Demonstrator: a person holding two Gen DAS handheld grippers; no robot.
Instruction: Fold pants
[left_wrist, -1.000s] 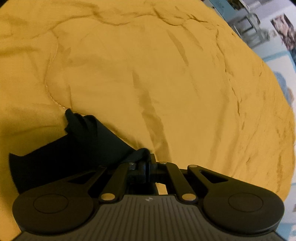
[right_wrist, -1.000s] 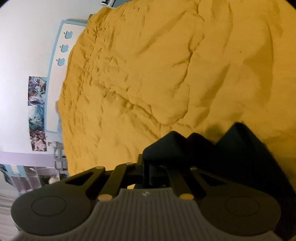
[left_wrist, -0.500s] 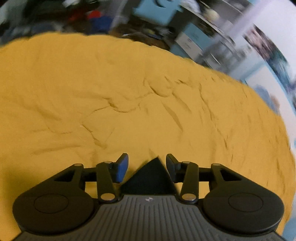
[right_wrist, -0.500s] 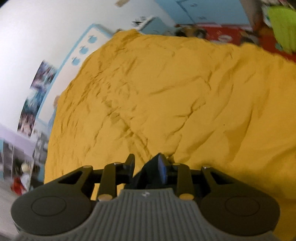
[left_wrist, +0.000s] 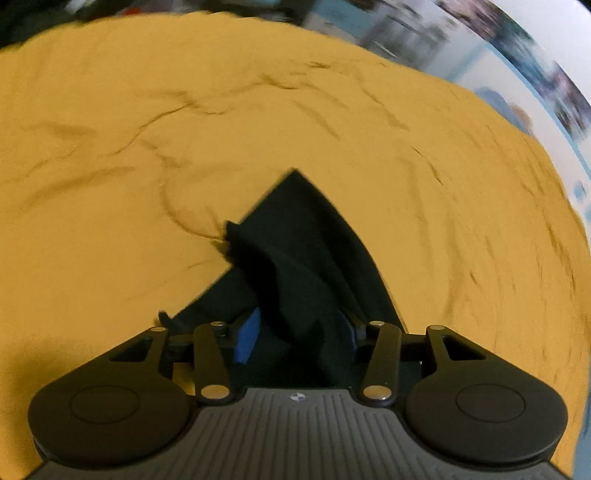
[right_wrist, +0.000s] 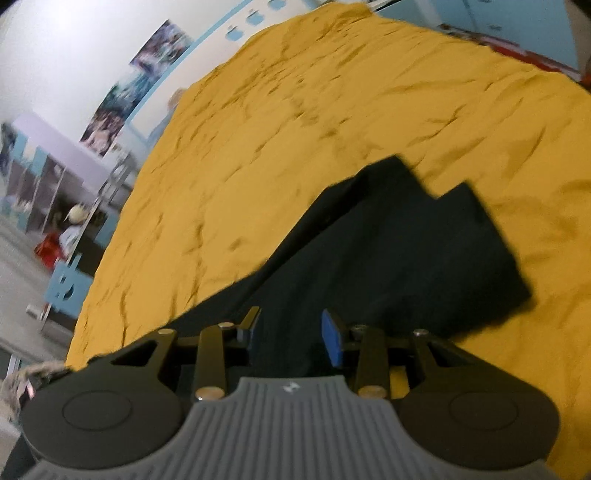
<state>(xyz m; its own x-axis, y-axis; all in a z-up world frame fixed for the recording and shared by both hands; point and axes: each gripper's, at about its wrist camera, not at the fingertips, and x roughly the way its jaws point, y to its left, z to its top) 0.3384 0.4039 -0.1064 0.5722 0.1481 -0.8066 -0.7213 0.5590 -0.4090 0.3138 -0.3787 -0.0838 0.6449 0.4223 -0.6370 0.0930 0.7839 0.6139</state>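
yellow bedspread (right_wrist: 258, 155) under dark pants (right_wrist: 388, 240)

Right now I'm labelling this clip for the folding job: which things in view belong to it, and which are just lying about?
Part of the job:
black pants
left hand-held gripper, open
right hand-held gripper, open
yellow bedspread, the folding surface

Just lying about:
wall posters
shelf clutter

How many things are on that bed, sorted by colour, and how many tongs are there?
Black: 1, the pants lying on the bed.
Yellow: 1, the bedspread under them.
Tongs: 2, the left tongs and the right tongs, both open.
Total: 4.
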